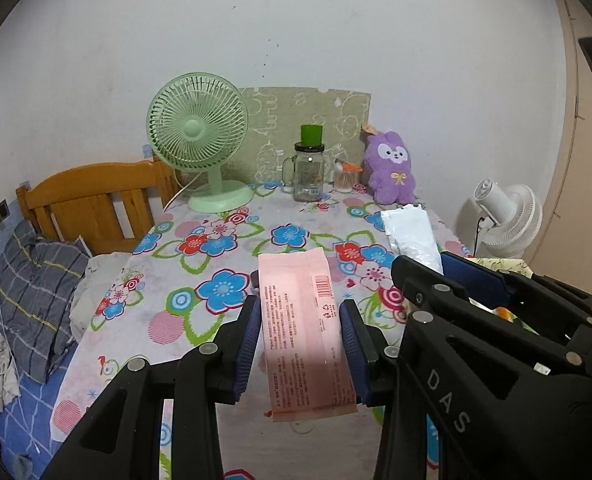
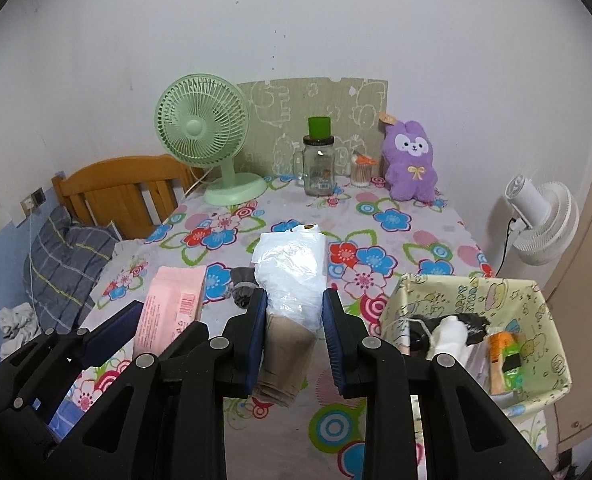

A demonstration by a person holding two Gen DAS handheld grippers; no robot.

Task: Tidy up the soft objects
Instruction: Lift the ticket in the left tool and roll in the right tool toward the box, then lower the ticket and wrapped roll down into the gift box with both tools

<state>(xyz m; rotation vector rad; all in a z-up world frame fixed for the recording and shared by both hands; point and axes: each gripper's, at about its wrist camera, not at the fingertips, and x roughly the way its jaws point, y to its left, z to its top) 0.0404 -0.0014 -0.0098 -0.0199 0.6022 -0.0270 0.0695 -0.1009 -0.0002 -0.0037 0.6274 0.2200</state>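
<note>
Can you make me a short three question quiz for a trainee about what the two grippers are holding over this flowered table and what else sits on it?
1. True or false: the left gripper is shut on the pink packet.
2. What does the right gripper hold? A) the purple plush toy B) the clear plastic bag with a tan item inside C) the glass jar
3. Fill in: the patterned fabric basket sits to the ____ of the right gripper.

Key: 1 true. 2 B. 3 right.
</note>
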